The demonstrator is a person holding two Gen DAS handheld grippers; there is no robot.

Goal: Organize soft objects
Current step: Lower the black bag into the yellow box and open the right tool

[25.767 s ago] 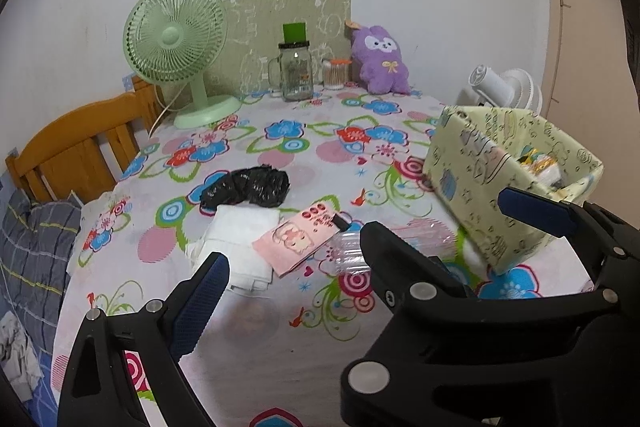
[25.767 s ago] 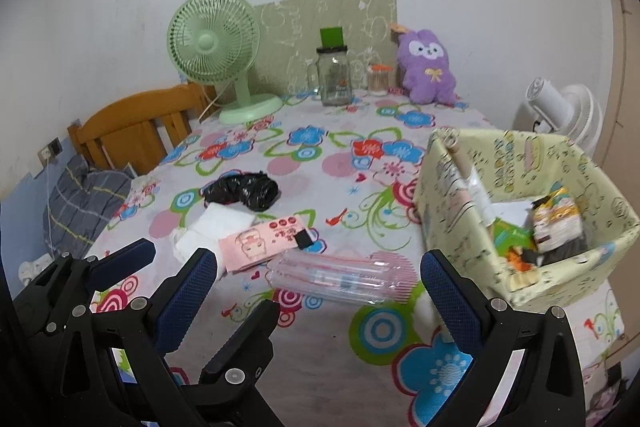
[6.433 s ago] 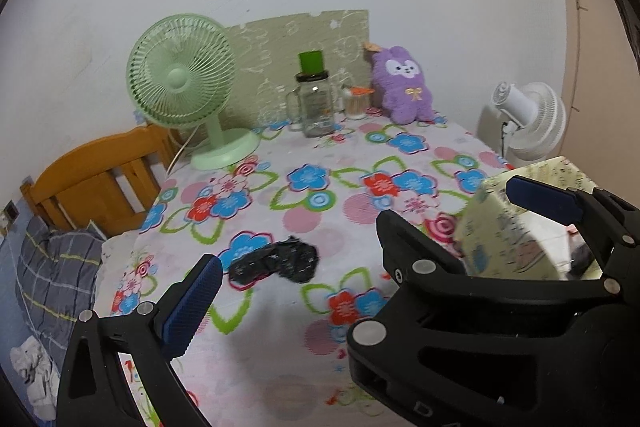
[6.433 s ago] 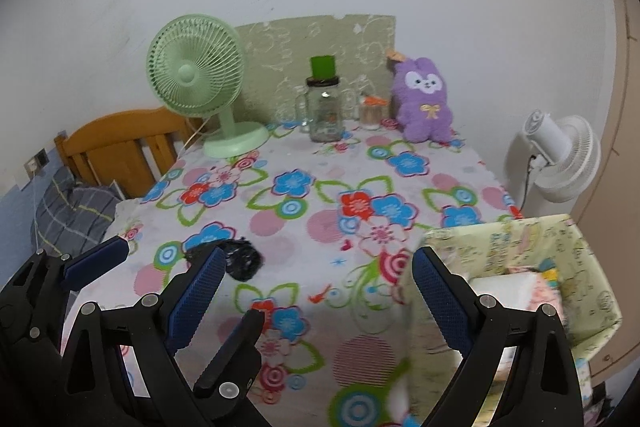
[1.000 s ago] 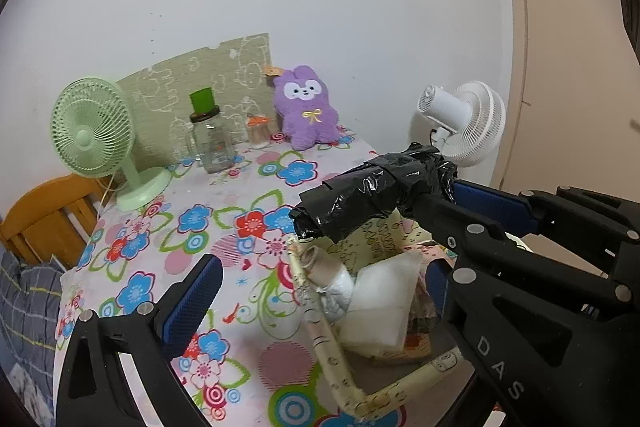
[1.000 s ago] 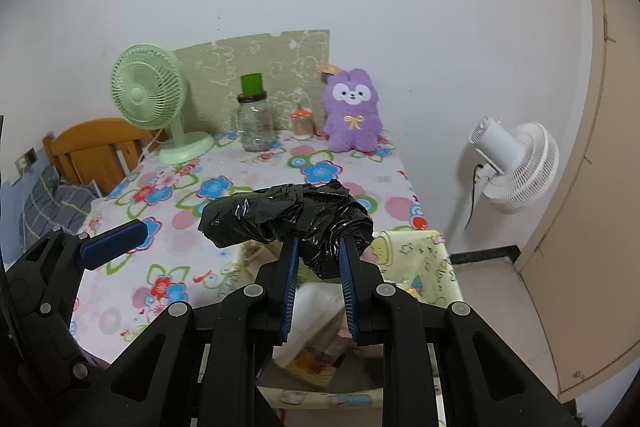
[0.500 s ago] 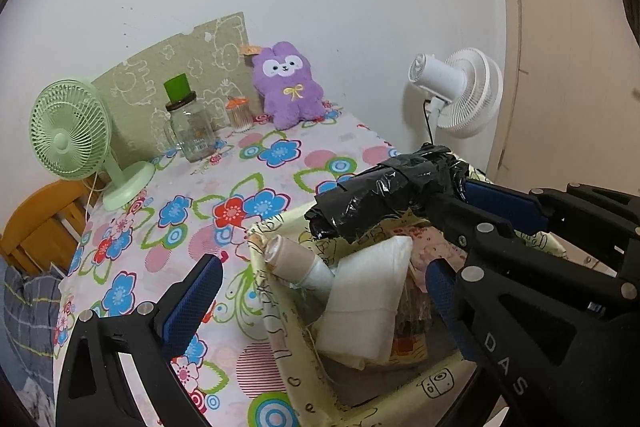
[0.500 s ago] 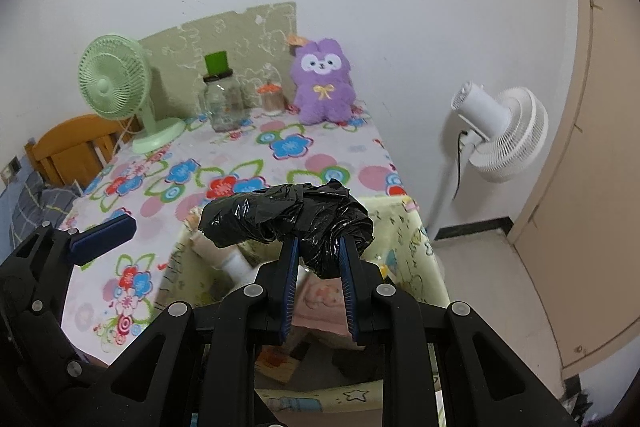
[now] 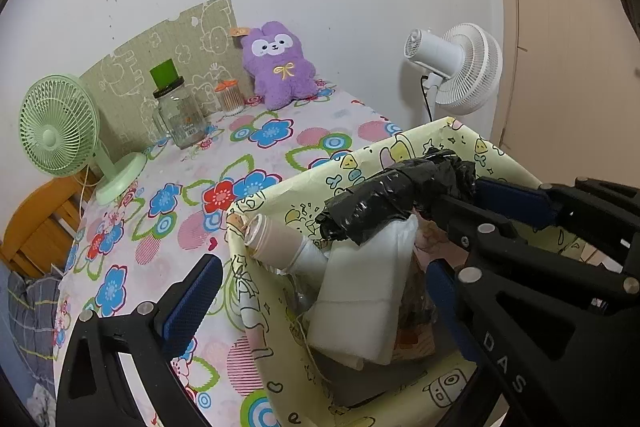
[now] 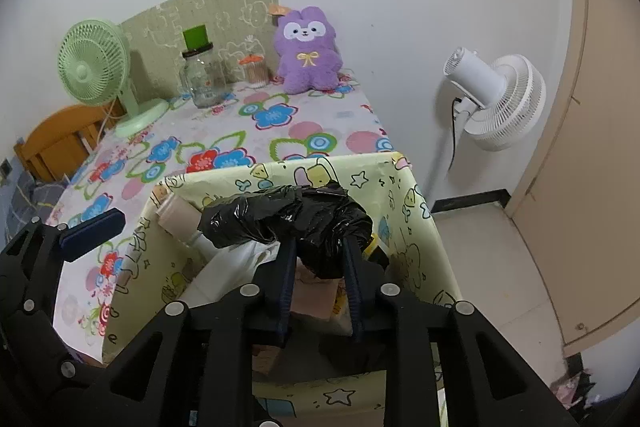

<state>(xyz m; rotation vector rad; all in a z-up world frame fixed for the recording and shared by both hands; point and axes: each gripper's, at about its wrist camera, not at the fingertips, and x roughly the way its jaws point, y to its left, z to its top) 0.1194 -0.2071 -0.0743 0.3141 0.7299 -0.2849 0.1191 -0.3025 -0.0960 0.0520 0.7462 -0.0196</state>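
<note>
Right gripper (image 10: 318, 259) jaws just been opening, black plastic bag (image 10: 288, 217) between the pads over yellow box (image 10: 400, 195) (contact unclear). Left gripper (image 9: 316, 291) wide open, empty.

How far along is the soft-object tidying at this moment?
Nearly done. The yellow box already holds a white folded pack and a beige roll. The right gripper, jaws just opening, has the black plastic bag between them above the box. Left: letting the bag drop in.
</note>
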